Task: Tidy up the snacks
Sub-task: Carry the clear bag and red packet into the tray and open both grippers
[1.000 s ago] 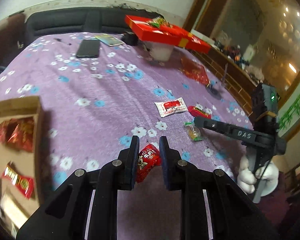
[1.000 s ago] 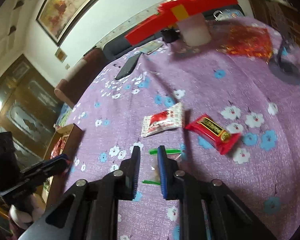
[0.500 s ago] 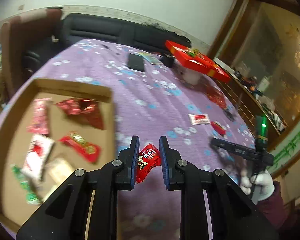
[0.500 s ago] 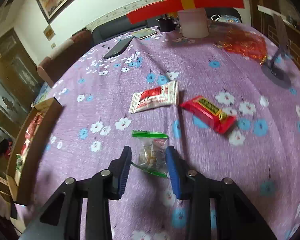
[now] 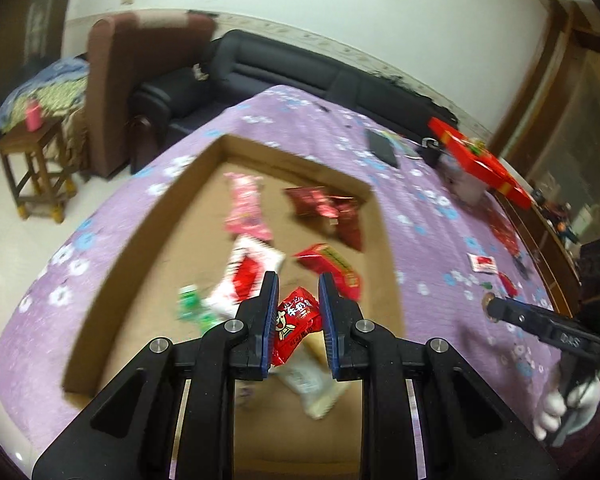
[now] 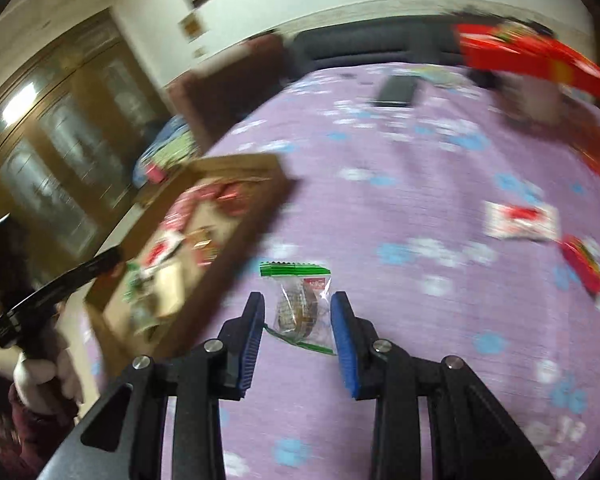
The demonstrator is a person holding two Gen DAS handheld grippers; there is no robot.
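My left gripper (image 5: 297, 300) is shut on a small red snack packet (image 5: 294, 324) and holds it above the cardboard tray (image 5: 204, 160), which has several snacks in it. My right gripper (image 6: 298, 312) is shut on a clear snack bag with a green strip (image 6: 298, 304), held above the purple flowered cloth (image 6: 380, 152), right of the tray (image 6: 256, 216). A white-and-red packet (image 6: 522, 222) and a red packet (image 6: 584, 268) lie on the cloth at the right.
A red box (image 5: 480, 164) stands on a white cup at the far side, with a black phone (image 5: 382, 148) beside it. A brown armchair (image 5: 140, 80), a black sofa (image 5: 280, 72) and a wooden stool (image 5: 36, 160) stand beyond the table.
My left gripper has carried the red packet left, from over the cloth to over the tray. My right gripper has lifted the clear bag and swung left toward the tray.
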